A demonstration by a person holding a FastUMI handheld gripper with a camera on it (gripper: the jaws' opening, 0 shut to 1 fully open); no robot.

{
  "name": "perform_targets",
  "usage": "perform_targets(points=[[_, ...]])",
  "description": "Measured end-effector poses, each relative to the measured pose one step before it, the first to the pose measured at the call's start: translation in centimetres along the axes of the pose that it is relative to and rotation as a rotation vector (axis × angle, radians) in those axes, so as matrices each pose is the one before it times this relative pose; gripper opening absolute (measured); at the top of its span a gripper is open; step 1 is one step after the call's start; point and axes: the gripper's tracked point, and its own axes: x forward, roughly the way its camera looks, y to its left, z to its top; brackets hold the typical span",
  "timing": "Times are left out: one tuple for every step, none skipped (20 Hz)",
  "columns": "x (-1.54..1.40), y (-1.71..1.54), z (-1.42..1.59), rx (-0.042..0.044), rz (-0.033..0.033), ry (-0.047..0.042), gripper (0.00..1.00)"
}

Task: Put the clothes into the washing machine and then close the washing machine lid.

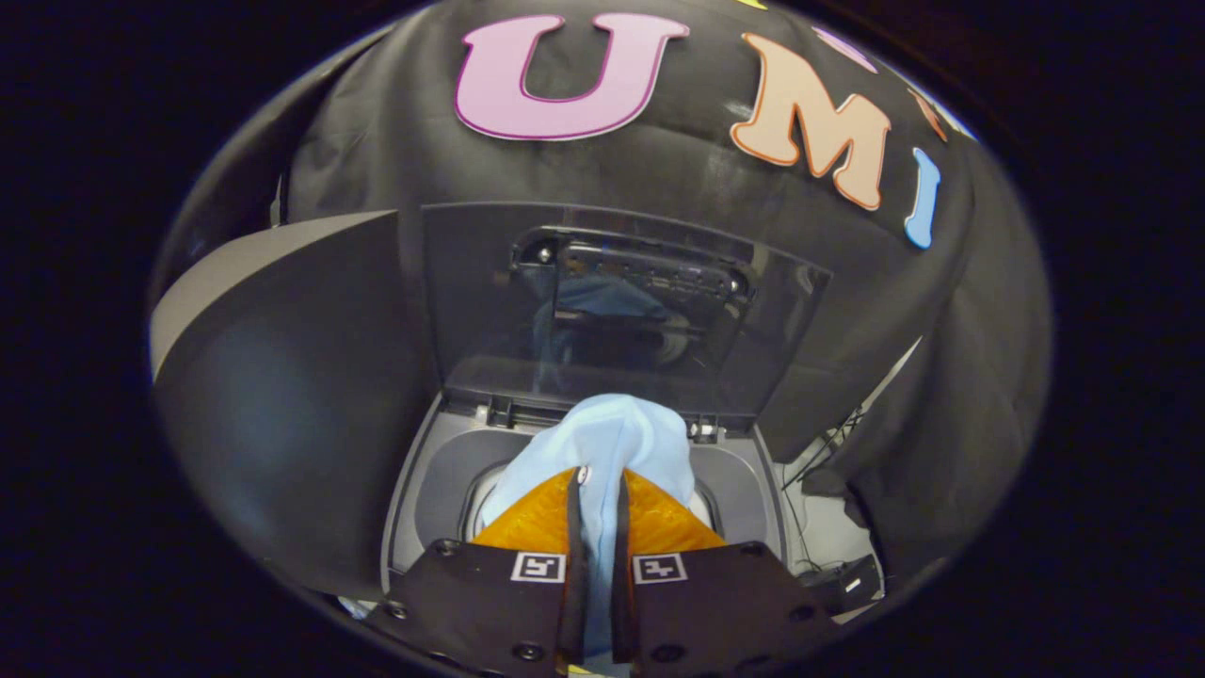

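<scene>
My gripper (599,482) is shut on a light blue garment (612,443), which bunches up between and just ahead of the fingers. It hangs over the round drum opening (478,497) of a grey top-loading washing machine (433,471). The machine's dark see-through lid (621,311) stands upright behind the opening, hinged at the far edge, and reflects the blue cloth.
A large dark curved panel (282,395) rises to the left of the machine. Black cloth drapes behind and to the right. Cables and a small dark device (852,574) lie on the light floor right of the machine.
</scene>
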Motion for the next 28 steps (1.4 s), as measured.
perform_targets(points=[[0.481, -0.499, -0.555, 0.01232, -0.01151, -0.00124, 0.12], [0.306, -0.165, -0.603, 0.01556, -0.00464, 0.00364, 0.12], [0.332, -0.172, -0.503, 0.01944, -0.001, 0.00017, 0.12], [0.093, -0.159, -0.344, 0.02269, -0.00247, 0.00039, 0.13], [-0.004, -0.359, -0.17, 0.0234, -0.00384, -0.00485, 0.14], [0.053, -0.345, -0.109, 0.02132, -0.00848, -0.00683, 0.14], [0.003, -0.317, -0.182, 0.01946, -0.00612, -0.00261, 0.14], [0.031, -0.298, -0.217, 0.0221, -0.00895, 0.00565, 0.14], [-0.01, -0.278, -0.233, 0.02575, -0.00687, 0.0068, 0.15], [-0.039, -0.245, -0.049, 0.03038, -0.0048, 0.00369, 0.18], [-0.102, -0.36, -0.028, 0.03282, -0.00453, 0.00247, 0.21], [-0.078, 0.078, -0.325, 0.02054, 0.01213, 0.01722, 0.26], [0.026, -0.07, -0.72, 0.01224, 0.00709, 0.02909, 0.3], [-0.252, 0.014, -0.353, 0.01259, 0.01231, 0.01605, 0.3], [-0.116, -0.25, 0.212, 0.01172, 0.00046, -0.00498, 0.36], [-0.35, -0.288, 0.415, 0.01061, 0.00231, -0.01039, 0.41], [-0.466, -0.091, 0.116, 0.008, 0.00713, 0.00252, 0.46], [-0.386, -0.049, 0.042, 0.00548, 0.00855, 0.00643, 0.51], [-0.234, -0.074, 0.033, 0.00449, 0.00795, 0.00301, 0.56], [-0.382, 0.136, 0.11, -0.00089, 0.01483, 0.00281, 0.61], [-0.569, 0.012, 0.111, -0.00767, 0.01216, -0.00201, 0.67], [-0.415, 0.092, 0.159, -0.01045, 0.01213, -0.00496, 0.72], [-0.684, 0.152, 0.047, -0.01156, 0.01386, -0.00899, 0.77], [-0.509, 0.104, 0.164, -0.01228, 0.00939, -0.01321, 0.82], [-0.583, 0.052, -0.052, -0.01366, 0.00593, -0.01633, 0.87], [-0.461, 0.269, -0.009, -0.00961, 0.01164, -0.01814, 0.87], [-0.494, 0.447, -0.181, -0.01034, 0.01383, -0.01292, 0.88], [-0.338, 0.37, -0.268, -0.01011, 0.01205, -0.00707, 0.91]])
